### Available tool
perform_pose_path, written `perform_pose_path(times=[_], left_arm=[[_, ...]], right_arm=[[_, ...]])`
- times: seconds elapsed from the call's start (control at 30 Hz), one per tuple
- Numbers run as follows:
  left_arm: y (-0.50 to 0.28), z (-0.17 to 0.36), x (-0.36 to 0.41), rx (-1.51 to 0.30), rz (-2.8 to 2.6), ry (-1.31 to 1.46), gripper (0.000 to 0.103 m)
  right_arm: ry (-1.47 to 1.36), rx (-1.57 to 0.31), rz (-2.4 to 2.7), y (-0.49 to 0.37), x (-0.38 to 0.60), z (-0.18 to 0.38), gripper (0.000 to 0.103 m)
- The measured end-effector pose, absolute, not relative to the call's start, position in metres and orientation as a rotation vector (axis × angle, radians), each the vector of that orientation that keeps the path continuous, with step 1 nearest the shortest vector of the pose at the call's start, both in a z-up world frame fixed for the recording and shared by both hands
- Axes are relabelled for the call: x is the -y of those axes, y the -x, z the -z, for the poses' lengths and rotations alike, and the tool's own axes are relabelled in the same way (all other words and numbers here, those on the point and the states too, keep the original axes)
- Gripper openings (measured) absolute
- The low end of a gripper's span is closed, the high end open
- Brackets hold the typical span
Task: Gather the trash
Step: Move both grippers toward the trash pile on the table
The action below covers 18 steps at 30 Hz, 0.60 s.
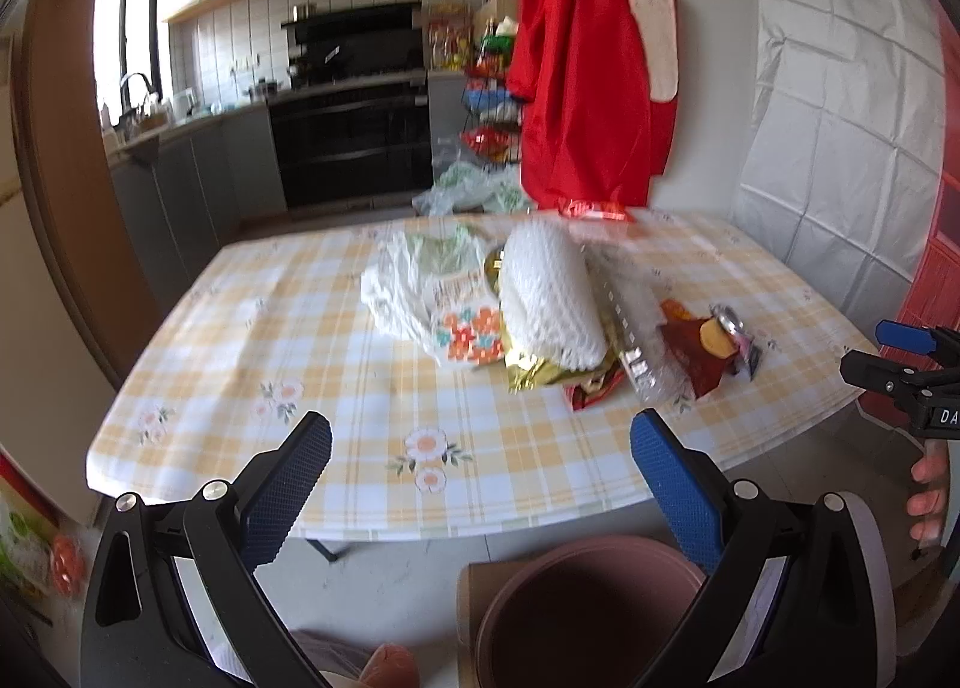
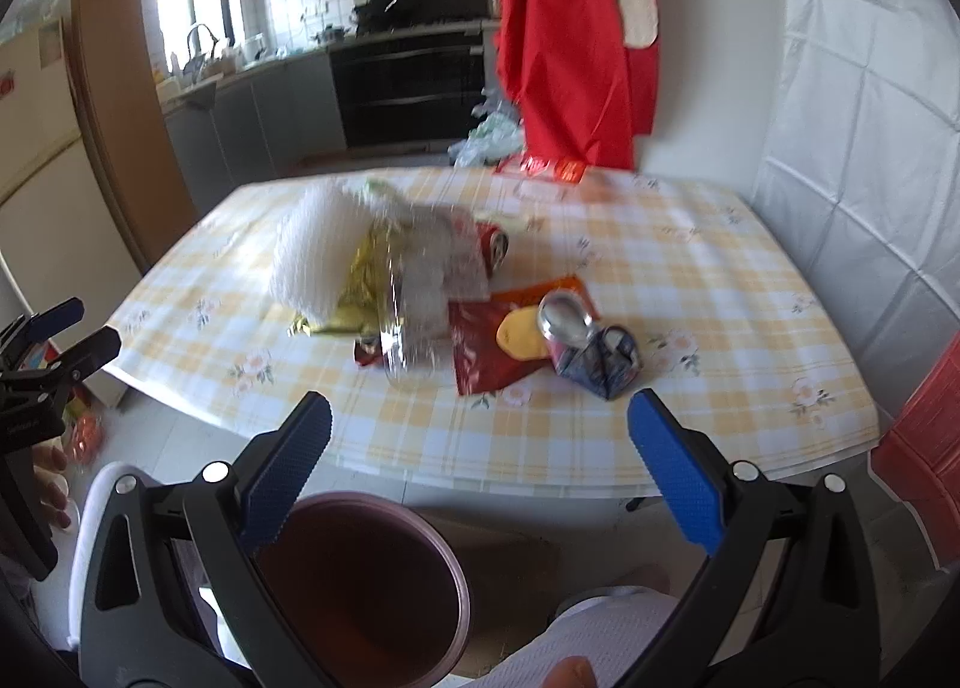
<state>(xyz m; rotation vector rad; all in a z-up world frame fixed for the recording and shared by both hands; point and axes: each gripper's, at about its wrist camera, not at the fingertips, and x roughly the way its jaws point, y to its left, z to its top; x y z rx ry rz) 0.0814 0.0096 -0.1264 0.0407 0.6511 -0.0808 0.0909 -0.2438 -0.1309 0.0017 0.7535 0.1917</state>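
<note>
While both my left gripper (image 1: 480, 478) and right gripper (image 2: 480, 472) hang spread and empty, trash pile (image 2: 432, 292) sits at 12 o'clock on table (image 2: 690, 436); light, crinkly, so pinch the crushed can (image 2: 564, 319) mid-body.

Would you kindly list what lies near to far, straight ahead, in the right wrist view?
Pink bin → table edge → crushed can → yellow chip on red wrapper → red packet at far edge → red cloth.
</note>
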Motion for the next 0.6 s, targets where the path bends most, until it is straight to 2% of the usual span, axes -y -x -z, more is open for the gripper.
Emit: perform_pose_path(times=[0.2, 0.4, 0.47, 0.6], left_arm=[[-0.1, 0.145, -0.019, -0.72, 0.087, 0.02, 0.098], [-0.12, 0.142, 0.0, -0.664, 0.133, 0.011, 0.097], [-0.133, 0.142, 0.012, -0.665, 0.163, -0.015, 0.086], [-0.164, 0.146, 0.034, -0.673, 0.208, -0.056, 0.079]], right_arm=[[-0.011, -0.811, -0.174, -0.111, 0.249, 0.158, 0.097], [-0.025, -0.847, -0.116, -0.126, 0.271, 0.178, 0.097], [-0.033, -0.851, -0.107, -0.128, 0.277, 0.184, 0.097], [-0.048, -0.854, -0.109, -0.133, 0.291, 0.195, 0.097]])
